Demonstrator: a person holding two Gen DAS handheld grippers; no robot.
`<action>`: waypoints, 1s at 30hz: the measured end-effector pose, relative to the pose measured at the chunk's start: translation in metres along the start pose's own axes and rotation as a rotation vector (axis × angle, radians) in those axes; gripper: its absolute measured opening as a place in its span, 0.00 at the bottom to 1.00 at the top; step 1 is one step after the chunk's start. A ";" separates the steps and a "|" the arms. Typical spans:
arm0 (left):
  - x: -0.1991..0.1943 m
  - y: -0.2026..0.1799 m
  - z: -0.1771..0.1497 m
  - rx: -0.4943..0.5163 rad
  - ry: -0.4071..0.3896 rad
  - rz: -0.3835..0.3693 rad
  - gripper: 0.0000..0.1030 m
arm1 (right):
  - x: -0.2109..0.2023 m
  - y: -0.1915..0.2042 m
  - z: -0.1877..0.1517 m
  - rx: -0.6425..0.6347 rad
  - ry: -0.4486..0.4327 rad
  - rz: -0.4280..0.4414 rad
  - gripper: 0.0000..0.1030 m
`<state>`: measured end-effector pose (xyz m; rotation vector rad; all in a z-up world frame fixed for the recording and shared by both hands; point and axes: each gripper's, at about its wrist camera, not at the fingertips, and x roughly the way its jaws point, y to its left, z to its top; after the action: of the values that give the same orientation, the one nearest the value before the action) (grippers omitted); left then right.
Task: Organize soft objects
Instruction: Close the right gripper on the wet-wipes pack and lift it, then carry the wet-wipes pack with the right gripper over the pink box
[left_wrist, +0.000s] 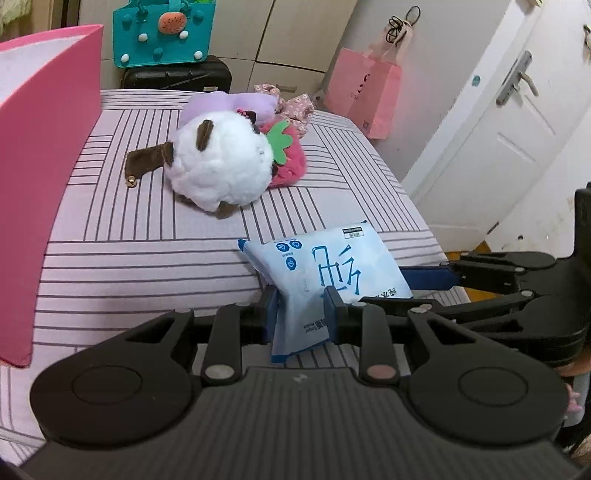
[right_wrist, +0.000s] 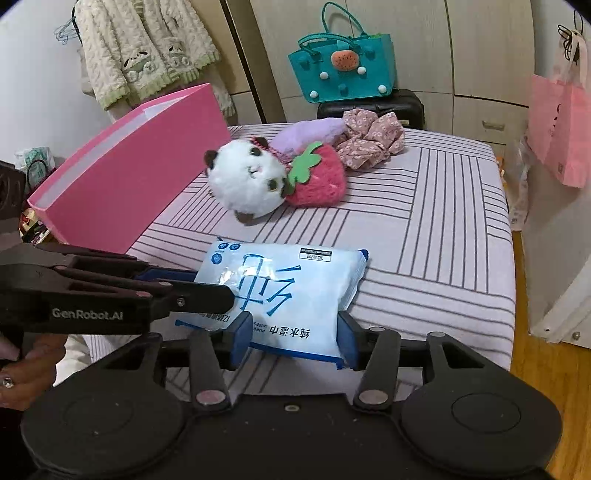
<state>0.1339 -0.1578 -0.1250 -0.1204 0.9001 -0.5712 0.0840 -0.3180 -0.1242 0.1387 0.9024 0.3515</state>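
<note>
Two grippers on one pack of wipes, both mine. Left wrist view: left gripper (left_wrist: 300, 309) pinches the wipes pack (left_wrist: 325, 273) at its near end, pack bent over the near edge of the striped bed (left_wrist: 140, 258). Right gripper (left_wrist: 424, 277) comes in from the right w/ a blue pad against the pack's side. Panda plush (left_wrist: 221, 162), strawberry plush (left_wrist: 288, 158) & purple plush (left_wrist: 229, 105) lie further back; pink box (left_wrist: 48, 155) stands at left.

Right wrist view: right gripper (right_wrist: 291, 338) squeezes the pack (right_wrist: 280, 288) between both blue pads; left gripper (right_wrist: 207, 284) clamps its left end. Floral scrunchie (right_wrist: 369, 142) sits behind the plushies. Pink box (right_wrist: 122, 173) interior not visible. Progress, I'd judge: early, nothing seen stowed; wipes in hand, plushies & scrunchie left.
</note>
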 end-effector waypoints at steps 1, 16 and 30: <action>-0.003 0.000 -0.001 0.005 0.003 -0.002 0.25 | -0.002 0.004 0.000 -0.003 0.005 -0.004 0.57; -0.053 0.000 -0.004 0.093 0.010 -0.025 0.25 | -0.036 0.042 0.004 0.014 0.004 0.015 0.60; -0.129 0.042 -0.013 0.071 0.030 -0.054 0.25 | -0.057 0.113 0.020 -0.119 -0.006 0.038 0.43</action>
<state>0.0786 -0.0544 -0.0564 -0.0722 0.9064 -0.6564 0.0401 -0.2323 -0.0399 0.0475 0.8715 0.4390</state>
